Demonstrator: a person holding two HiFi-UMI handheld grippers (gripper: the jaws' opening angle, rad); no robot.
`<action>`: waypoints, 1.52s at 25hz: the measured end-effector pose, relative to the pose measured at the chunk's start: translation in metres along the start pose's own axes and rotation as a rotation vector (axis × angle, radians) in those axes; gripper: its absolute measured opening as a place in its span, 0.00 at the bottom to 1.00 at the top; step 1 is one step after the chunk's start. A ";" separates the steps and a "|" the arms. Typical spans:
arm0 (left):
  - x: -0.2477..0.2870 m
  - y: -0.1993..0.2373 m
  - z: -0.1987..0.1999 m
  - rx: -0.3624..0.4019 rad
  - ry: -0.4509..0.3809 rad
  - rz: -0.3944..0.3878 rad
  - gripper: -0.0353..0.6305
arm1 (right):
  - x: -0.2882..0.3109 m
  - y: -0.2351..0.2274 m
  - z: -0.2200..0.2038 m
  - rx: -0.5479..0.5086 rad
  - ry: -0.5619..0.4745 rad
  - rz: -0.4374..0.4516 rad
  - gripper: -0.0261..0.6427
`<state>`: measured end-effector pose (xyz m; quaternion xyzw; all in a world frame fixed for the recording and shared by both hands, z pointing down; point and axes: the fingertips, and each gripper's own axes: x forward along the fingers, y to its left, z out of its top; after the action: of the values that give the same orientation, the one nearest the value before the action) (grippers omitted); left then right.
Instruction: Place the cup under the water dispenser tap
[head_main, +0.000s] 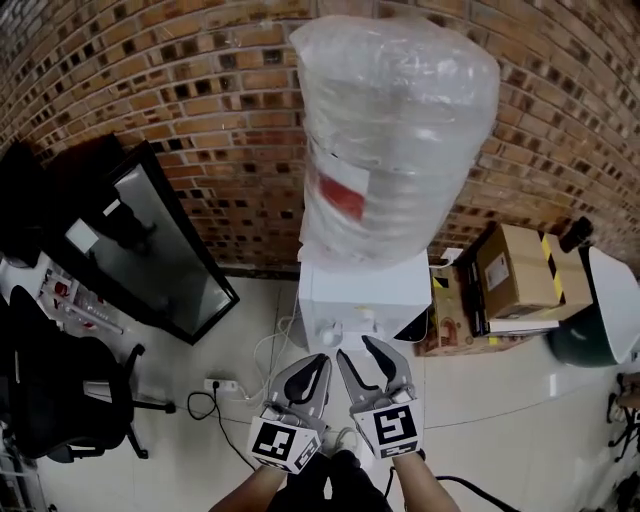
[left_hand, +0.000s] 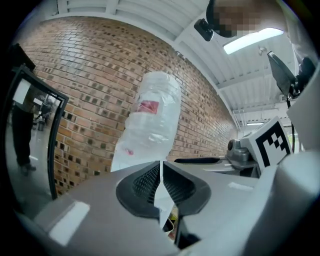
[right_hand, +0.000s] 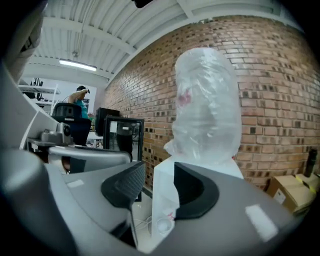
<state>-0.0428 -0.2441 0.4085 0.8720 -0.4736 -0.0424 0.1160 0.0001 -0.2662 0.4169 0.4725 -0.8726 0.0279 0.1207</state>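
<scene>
The cup (right_hand: 162, 225) seems to stand low on the front of the water dispenser (head_main: 360, 290), just beneath a small red tap mark. It is small and blurred in the right gripper view, so this is a likely reading, not a sure one. If so, it sits where the task wants it, in line to catch the water.

Above it the plastic-wrapped bottle (head_main: 395, 130) rides upside down on the white body, against the far brick wall (head_main: 220, 120).

Neither tool touches the cup. The right gripper (right_hand: 159, 167) hangs near the dispenser's front with its jaws partly apart and nothing between them — only the dispenser shows through the gap. The left gripper (left_hand: 161, 165), just beside it, has its jaws drawn together on nothing.

Cardboard boxes (head_main: 515, 270) sit to the right.
</scene>
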 end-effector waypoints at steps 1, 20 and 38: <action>-0.001 -0.003 0.008 -0.006 -0.007 -0.007 0.05 | -0.005 0.000 0.012 -0.007 -0.014 -0.008 0.31; -0.046 -0.061 0.071 0.024 -0.066 -0.137 0.05 | -0.079 0.028 0.082 -0.013 -0.095 -0.088 0.10; -0.131 -0.179 0.057 0.067 -0.095 -0.124 0.05 | -0.227 0.066 0.068 -0.025 -0.166 -0.061 0.05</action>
<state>0.0211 -0.0503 0.3053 0.9002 -0.4247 -0.0749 0.0614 0.0520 -0.0549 0.3016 0.4980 -0.8651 -0.0260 0.0548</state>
